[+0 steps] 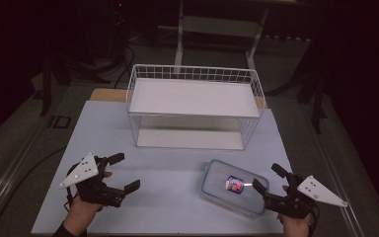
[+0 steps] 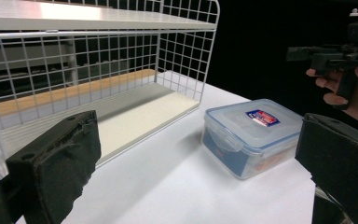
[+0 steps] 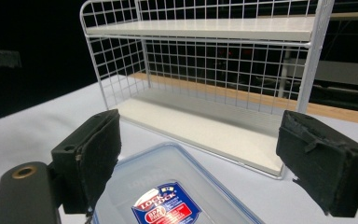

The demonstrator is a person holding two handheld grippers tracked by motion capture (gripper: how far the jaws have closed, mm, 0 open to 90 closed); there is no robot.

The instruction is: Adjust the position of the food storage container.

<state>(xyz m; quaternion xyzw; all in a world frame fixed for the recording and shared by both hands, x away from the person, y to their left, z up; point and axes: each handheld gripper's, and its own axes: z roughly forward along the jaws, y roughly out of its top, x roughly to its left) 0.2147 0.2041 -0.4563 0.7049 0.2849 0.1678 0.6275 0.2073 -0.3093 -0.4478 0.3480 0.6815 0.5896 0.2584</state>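
I hold my left gripper (image 1: 122,173) low over the near left part of the pale worktop (image 1: 168,173), its jaws spread wide with nothing between them; in the left gripper view both black pads stand far apart at the bottom corners. My right gripper (image 1: 269,177) sits at the near right, jaws also spread wide, just beside the right end of the clear plastic container (image 1: 234,186) and not pinching it. In the right gripper view the container (image 3: 168,196) lies right below and between my two open pads, its lid on, with a red and blue label (image 3: 166,209) on top. The container rests flat on the worktop, in front of the white wire shelf rack (image 1: 195,106) and apart from it, toward the right. The rack stands at the middle back of the worktop, with an upper and a lower white board. From my left gripper view, the container (image 2: 251,135) lies to the right of the rack (image 2: 98,70), with my right hand (image 2: 349,88) beyond it.
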